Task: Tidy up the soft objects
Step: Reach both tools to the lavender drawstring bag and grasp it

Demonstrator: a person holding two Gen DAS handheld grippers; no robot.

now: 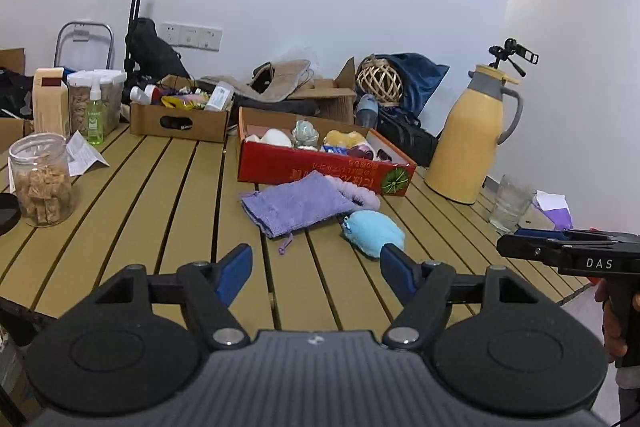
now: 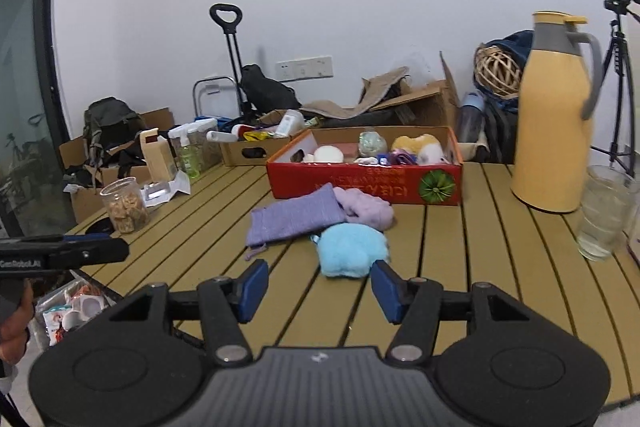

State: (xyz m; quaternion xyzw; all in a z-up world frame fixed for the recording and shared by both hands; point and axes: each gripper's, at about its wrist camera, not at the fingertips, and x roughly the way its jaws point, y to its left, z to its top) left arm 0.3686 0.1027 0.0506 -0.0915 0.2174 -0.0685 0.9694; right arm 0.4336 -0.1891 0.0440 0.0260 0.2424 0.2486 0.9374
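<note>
A purple towel pouch [image 1: 298, 203] [image 2: 296, 219] lies on the slatted table in front of a red box [image 1: 320, 169] [image 2: 360, 183] that holds several soft items. A lilac fluffy cloth [image 1: 354, 191] [image 2: 366, 209] lies against it. A light blue fluffy sponge [image 1: 374, 229] [image 2: 352, 253] lies nearest me. My left gripper [image 1: 316, 271] is open and empty, above the table's near edge, short of the pouch. My right gripper [image 2: 320, 287] is open and empty, just short of the blue sponge. Each gripper shows at the edge of the other's view.
A yellow thermos [image 1: 472, 139] [image 2: 554, 115] and a glass of water [image 1: 510, 203] [image 2: 606, 213] stand to the right. A jar of snacks [image 1: 40, 179] [image 2: 124, 205], a cardboard box of bottles [image 1: 180, 117] and a green spray bottle [image 1: 95, 119] stand at the left.
</note>
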